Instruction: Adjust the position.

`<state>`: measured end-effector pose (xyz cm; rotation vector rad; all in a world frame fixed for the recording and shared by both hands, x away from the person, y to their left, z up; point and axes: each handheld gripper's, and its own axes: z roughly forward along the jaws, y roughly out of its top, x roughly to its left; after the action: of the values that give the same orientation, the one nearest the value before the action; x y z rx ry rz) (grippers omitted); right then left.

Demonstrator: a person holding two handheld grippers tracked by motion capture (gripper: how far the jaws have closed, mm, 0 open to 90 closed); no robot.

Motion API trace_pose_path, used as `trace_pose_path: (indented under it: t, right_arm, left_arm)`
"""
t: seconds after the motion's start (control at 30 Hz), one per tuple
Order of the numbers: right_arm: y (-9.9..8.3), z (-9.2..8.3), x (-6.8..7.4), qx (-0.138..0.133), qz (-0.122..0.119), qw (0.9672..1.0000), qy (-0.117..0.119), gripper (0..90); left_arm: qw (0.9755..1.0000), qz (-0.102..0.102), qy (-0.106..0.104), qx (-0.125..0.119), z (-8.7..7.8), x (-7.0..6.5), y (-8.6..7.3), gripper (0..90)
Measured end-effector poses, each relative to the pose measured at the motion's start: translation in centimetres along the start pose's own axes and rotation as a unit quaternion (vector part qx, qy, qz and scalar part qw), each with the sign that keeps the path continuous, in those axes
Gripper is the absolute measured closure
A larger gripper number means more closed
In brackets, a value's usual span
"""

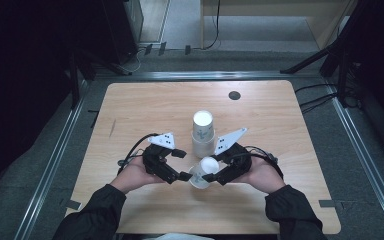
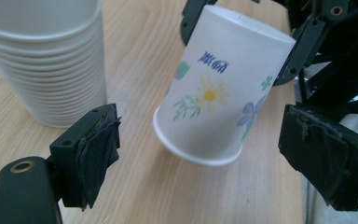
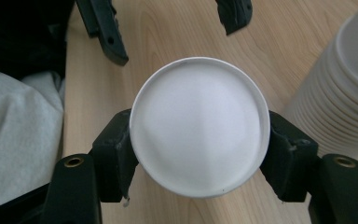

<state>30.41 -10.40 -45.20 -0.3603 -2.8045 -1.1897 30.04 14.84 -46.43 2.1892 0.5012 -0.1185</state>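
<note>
A single paper cup (image 1: 201,177) with a flower print (image 2: 209,100) hangs tilted, mouth down, just over the table's near middle. My right gripper (image 1: 208,169) is shut on it near its closed white bottom (image 3: 199,121), one pad on each side (image 3: 200,158). My left gripper (image 1: 182,165) faces the cup from the left. It is open, its pads (image 2: 98,149) standing either side of the cup's rim without touching it (image 2: 209,156). A tall stack of upside-down paper cups (image 1: 203,132) stands just behind (image 2: 46,60) (image 3: 345,88).
The wooden table (image 1: 145,110) has a round black grommet (image 1: 234,95) near its far edge. The person's forearms in dark sleeves (image 1: 100,210) come in from the near edge. Metal rails (image 1: 55,160) and dark equipment flank the table.
</note>
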Motion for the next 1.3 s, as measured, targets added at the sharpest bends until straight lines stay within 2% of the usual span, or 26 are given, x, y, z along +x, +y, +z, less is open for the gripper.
trace_pose_path:
  t: [0.1,0.23,0.37,0.53,0.57,0.73,0.77,0.83,0.97,1.1,1.13,1.17,1.23,1.3]
  right_arm:
    - [0.1,0.3,0.0,-0.013,0.002,0.9998,0.013,35.1]
    - [0.1,0.4,0.0,-0.015,0.002,0.9998,0.013,35.0]
    - [0.3,0.2,0.0,-0.037,0.007,0.9990,0.024,35.1]
    - [0.7,-0.2,0.0,-0.067,0.015,0.9968,0.041,35.2]
    - [0.8,-0.4,0.1,-0.082,0.017,0.9953,0.048,35.2]
    - [1.0,-0.5,0.3,-0.096,0.023,0.9932,0.061,35.3]
    - [1.0,-0.5,0.3,-0.096,0.023,0.9932,0.061,35.3]
    - [1.1,-0.5,0.3,-0.097,0.023,0.9931,0.063,35.3]
    - [1.1,-0.5,0.3,-0.099,0.024,0.9928,0.062,35.3]
    - [1.1,-0.5,0.3,-0.095,0.026,0.9929,0.068,33.6]
    - [1.1,-0.7,0.4,-0.097,0.022,0.9935,0.056,24.1]
    - [1.1,-0.7,0.4,-0.097,0.022,0.9935,0.056,24.1]
    - [0.9,-1.0,0.5,-0.088,0.015,0.9954,0.033,21.7]
    - [0.8,-1.1,0.5,-0.084,0.014,0.9959,0.030,21.4]
  left_arm:
    - [0.9999,0.006,-0.009,0.001,0.2,-0.2,0.0,12.4]
    - [0.9998,0.010,-0.013,0.009,0.5,-0.3,-0.2,12.5]
    - [0.9997,0.016,-0.018,0.010,0.9,-0.7,-0.2,12.5]
    - [0.9995,0.022,-0.022,0.003,1.1,-0.9,-0.1,12.5]
    - [0.9994,0.024,-0.024,-0.002,1.1,-1.0,-0.1,12.6]
    - [0.9988,0.038,-0.030,-0.010,0.9,-1.3,-0.1,15.6]
    - [0.9987,0.040,-0.030,-0.010,0.9,-1.3,-0.1,15.6]
    - [0.9985,0.045,-0.029,-0.012,0.8,-1.3,-0.1,22.2]
    - [0.9978,0.059,-0.029,-0.012,0.6,-1.5,0.0,25.5]
    - [0.9972,0.069,-0.030,-0.002,0.4,-1.5,0.1,27.7]
    - [0.9970,0.072,-0.028,0.002,0.2,-1.5,0.1,28.0]
    - [0.9969,0.074,-0.027,0.004,0.1,-1.5,0.1,28.0]
    - [0.9965,0.081,-0.020,0.012,-0.4,-1.4,0.1,28.0]
    - [0.9962,0.083,-0.009,0.024,-0.7,-1.3,0.2,28.0]
